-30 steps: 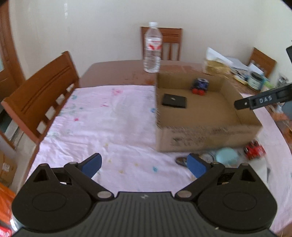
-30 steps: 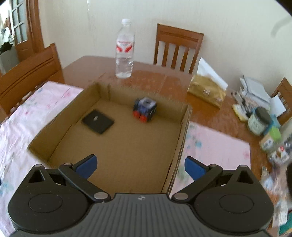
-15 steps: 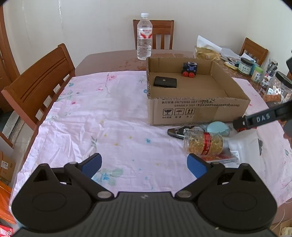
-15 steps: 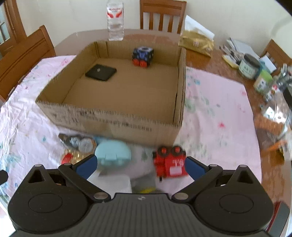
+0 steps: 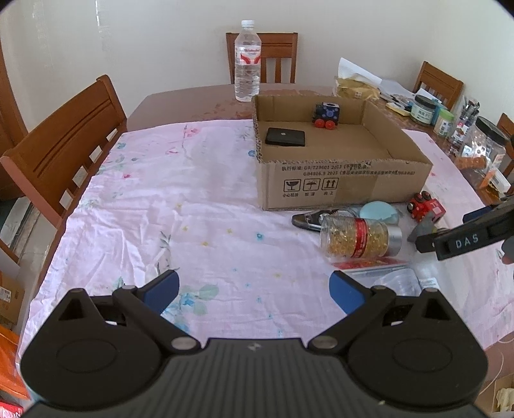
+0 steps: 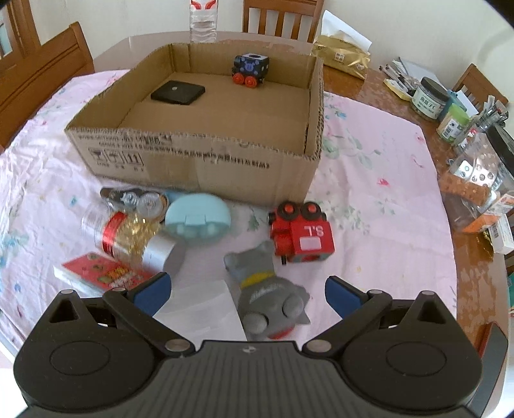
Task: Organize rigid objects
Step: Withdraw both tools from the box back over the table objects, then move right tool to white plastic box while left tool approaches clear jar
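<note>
Where legible, "S.L" on red toy train (image 6: 300, 232)

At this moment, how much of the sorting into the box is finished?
Done: black case and blue toy train lie in the cardboard box. In hand: nothing; right gripper open over the grey cat figure. Left: red toy train, capsule jar, blue case.

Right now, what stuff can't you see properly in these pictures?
- Water bottle: right wrist view, top cut off by the picture's edge.
- Grey toy: left wrist view, mostly hidden behind the right tongs; only a grey tip shows.
- White packet: right wrist view, lower part covered by the tongs' body.
- Shiny things beside the cardboard box: right wrist view, too blurred to name.
- Box print: blurred there too.
</note>
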`<state>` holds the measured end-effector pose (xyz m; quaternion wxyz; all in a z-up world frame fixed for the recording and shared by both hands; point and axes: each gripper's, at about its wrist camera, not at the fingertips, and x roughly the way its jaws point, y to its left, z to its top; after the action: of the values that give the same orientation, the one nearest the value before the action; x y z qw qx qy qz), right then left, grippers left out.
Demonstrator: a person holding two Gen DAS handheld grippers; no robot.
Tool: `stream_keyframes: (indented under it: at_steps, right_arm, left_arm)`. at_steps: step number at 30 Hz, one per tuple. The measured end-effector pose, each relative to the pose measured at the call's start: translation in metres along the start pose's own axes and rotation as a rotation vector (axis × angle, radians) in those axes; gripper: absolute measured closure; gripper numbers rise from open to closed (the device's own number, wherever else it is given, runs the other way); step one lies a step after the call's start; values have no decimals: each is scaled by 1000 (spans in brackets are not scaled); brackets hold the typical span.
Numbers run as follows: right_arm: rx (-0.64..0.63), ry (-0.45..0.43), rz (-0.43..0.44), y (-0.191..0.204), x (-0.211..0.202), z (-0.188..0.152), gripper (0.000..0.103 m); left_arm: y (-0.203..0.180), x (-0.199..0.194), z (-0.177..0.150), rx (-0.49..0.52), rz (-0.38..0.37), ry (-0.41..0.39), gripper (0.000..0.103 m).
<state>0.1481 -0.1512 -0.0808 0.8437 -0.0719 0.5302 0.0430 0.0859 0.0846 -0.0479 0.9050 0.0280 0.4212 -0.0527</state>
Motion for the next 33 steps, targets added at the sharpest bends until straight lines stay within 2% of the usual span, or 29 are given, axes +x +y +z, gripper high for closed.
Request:
stream_keyframes:
  at_steps: [5, 8, 15, 21, 27, 33]
  right_arm:
    - [-51, 22, -28, 6, -1, -16, 0]
    - [-72, 10, -12, 11, -9, -26, 0]
    - [-97, 4, 3, 28, -24, -62, 0]
    - [-127, 2, -5, 30, -23, -88, 0]
    - [-206, -35, 25, 17, -20, -97, 0]
    - [-226, -35, 66, -5, -11, -92, 0]
  left_arm:
    - [0, 1, -1, 28, -26, 1, 3]
    - [-4, 1, 0, 69, -60, 3, 3]
    - [-27, 3, 1, 194, -188, 3, 3]
    - [-44, 4, 0, 223, -285, 26, 3]
    - [-69, 8, -7, 219, -312, 79, 3]
    - [-95, 22, -19, 209, -286, 139, 3]
